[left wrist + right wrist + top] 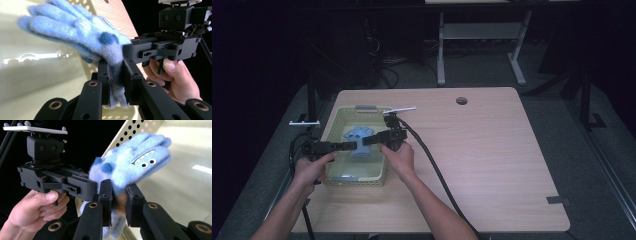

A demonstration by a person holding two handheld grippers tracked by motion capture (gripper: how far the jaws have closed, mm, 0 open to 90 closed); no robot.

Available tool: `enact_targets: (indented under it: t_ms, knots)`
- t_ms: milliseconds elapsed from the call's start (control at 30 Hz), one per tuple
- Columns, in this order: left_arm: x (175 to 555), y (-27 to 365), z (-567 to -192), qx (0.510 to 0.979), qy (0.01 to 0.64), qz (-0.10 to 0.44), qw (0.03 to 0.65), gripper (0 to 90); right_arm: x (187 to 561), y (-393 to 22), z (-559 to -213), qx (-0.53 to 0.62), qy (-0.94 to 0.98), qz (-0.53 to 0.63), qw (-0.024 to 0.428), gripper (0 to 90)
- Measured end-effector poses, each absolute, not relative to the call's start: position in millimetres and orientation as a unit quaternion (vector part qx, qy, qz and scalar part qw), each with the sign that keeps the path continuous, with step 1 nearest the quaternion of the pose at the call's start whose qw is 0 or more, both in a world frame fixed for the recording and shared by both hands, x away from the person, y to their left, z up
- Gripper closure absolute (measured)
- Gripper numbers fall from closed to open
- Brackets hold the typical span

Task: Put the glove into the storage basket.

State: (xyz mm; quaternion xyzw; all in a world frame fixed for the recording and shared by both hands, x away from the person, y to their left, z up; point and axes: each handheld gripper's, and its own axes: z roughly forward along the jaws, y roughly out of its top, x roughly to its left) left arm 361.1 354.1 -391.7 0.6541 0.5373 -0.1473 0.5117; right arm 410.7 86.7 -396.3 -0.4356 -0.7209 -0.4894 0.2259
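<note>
step: both tongs pinched the blue glove's cuff, left tongs (116,82) and right tongs (119,202), glove (359,140) over the basket (337,116) | technique: keep both pinches firm, move together, lift it over the rim | room: basket walls close, counter (492,150) open rightward

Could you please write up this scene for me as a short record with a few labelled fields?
Surface: light wooden table
Container: pale yellow perforated plastic basket at the table's left
Item: fuzzy blue knitted glove with a monster face, over the basket
Left gripper: shut on the glove's cuff end
Right gripper: shut on the glove's cuff end
Grippers' stance: both meet at the glove from opposite sides
Other: round hole in the tabletop
</note>
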Motion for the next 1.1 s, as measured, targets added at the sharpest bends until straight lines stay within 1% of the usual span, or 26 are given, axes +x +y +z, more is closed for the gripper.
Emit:
enact_targets:
  t_ms: [300,767,967,1100]
  knots:
    - [365,356,-398,0.666,0.547,-0.143,0.486,77.7,411,96,-405,-0.444,-0.73,-0.472,0.215,76.2]
    - [366,357,-406,0.676,0.56,-0.144,0.457,77.6,412,102,-415,-0.453,-0.741,-0.449,0.212,73.7]
    - [365,361,-411,0.677,0.566,-0.142,0.448,77.6,412,105,-419,-0.453,-0.748,-0.443,0.199,72.8]
    - [366,362,-412,0.684,0.572,-0.132,0.433,77.6,411,104,-417,-0.455,-0.751,-0.442,0.183,70.1]
